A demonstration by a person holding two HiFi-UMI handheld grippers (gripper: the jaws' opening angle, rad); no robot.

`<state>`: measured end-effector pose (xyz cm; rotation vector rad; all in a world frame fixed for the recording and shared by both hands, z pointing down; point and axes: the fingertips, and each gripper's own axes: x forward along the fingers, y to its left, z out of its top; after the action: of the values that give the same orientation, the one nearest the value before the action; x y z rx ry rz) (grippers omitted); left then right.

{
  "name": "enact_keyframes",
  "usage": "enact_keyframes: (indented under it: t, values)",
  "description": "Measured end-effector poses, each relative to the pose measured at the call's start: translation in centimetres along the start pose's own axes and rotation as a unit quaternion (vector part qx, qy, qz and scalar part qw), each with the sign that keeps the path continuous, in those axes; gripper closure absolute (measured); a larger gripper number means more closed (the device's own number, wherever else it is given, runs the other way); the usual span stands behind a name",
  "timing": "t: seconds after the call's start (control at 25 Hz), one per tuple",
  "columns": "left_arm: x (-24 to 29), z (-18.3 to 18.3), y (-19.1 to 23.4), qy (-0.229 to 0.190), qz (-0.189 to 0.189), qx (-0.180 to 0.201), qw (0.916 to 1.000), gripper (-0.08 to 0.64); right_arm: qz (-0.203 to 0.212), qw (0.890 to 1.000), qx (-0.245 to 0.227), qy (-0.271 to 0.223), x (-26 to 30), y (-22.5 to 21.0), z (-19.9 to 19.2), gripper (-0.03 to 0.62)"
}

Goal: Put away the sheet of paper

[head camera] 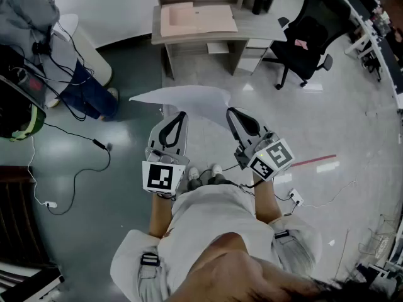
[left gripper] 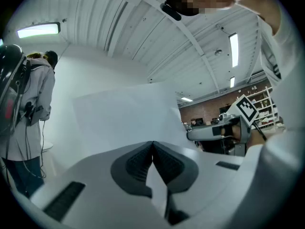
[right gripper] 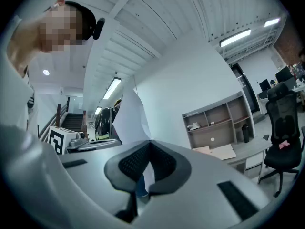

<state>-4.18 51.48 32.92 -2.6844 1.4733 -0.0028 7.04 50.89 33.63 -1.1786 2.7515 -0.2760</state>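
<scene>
There was one sheet of paper [head camera: 182, 98] between two grippers, the left gripper [head camera: 181, 116] and the right gripper [head camera: 231, 112]. Far off stood one desk [head camera: 258, 25] bearing one flat cardboard piece [head camera: 198, 19] and one dark bottle [head camera: 259, 4], with one black office chair [head camera: 308, 33] to its right. One person [head camera: 88, 88] stood far left, and one power strip [head camera: 296, 198] lay near right.

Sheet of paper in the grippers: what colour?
The thin flat sheet of paper is plain white, clearest in the head view.

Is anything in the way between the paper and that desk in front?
Nothing visible does. The left gripper and right gripper pinch the sheet of paper, and only bare floor lies between it and the desk.
</scene>
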Motion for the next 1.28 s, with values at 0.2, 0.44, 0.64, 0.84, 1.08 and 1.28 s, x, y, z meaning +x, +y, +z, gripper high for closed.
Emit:
enact_keyframes:
  t: [0.2, 0.44, 0.64, 0.84, 1.08, 1.28]
  values:
    - [2.0, -0.9, -1.4, 0.008, 0.004, 0.018, 0.9998, 0.538, 0.007, 1.0, -0.001, 0.001, -0.5, -2.4, -0.4, 0.574]
    - [4.3, -1.0, -3.8, 0.019, 0.022, 0.034, 0.999, 0.538, 0.019, 1.0, 0.012, 0.011, -1.9, -5.1, -0.4, 0.574]
    - [5.4, -1.2, -5.3, 0.021, 0.031, 0.035, 0.9987, 0.538, 0.021, 0.999, 0.016, 0.019, -2.6, -7.0, -0.5, 0.574]
    - [6.3, -1.6, -5.4, 0.025, 0.033, 0.033, 0.9986, 0.538, 0.018, 0.999, 0.016, 0.023, -2.5, -8.3, -0.3, 0.574]
    - [8.1, -2.3, -3.3, 0.028, 0.032, 0.031, 0.9986, 0.538, 0.011, 0.999, 0.022, 0.027, -0.3, -9.8, -0.5, 0.574]
    - [10.0, -3.2, 0.0, 0.029, 0.025, 0.023, 0.999, 0.538, 0.002, 0.999, 0.021, 0.033, 3.2, -10.8, -0.8, 0.574]
